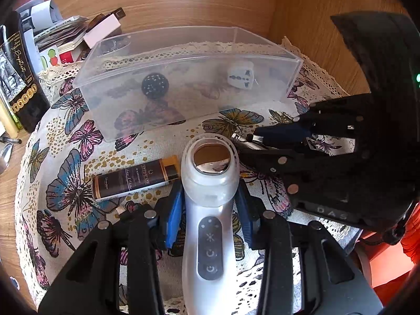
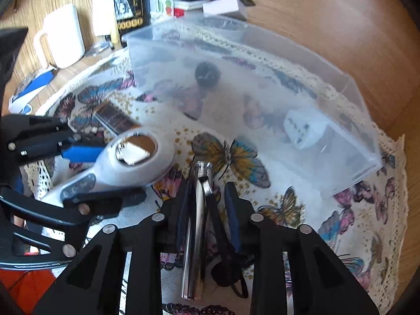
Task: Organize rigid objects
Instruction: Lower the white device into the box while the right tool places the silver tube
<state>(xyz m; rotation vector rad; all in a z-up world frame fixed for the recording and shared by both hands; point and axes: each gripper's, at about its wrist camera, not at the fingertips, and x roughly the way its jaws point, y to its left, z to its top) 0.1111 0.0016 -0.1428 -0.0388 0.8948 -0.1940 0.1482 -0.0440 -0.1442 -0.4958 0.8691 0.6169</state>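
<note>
Two tools loaded: left tool [image 1: 210,204] clamped on white handheld device [image 1: 210,183], right tool [image 2: 207,204] clamped on chrome rod [image 2: 195,236], both long axes pointing at clear bin [image 1: 183,60] just ahead on the bench.

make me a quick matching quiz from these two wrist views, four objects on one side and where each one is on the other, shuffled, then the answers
Things:
1. white handheld device
2. silver metal tool
3. black ball
4. brown tube

Places:
A. inside the clear plastic bin
B. between the right gripper fingers
C. lying free on the butterfly cloth
D. between the left gripper fingers

Pairs: 1-D, 2-B, 3-A, 4-C
</note>
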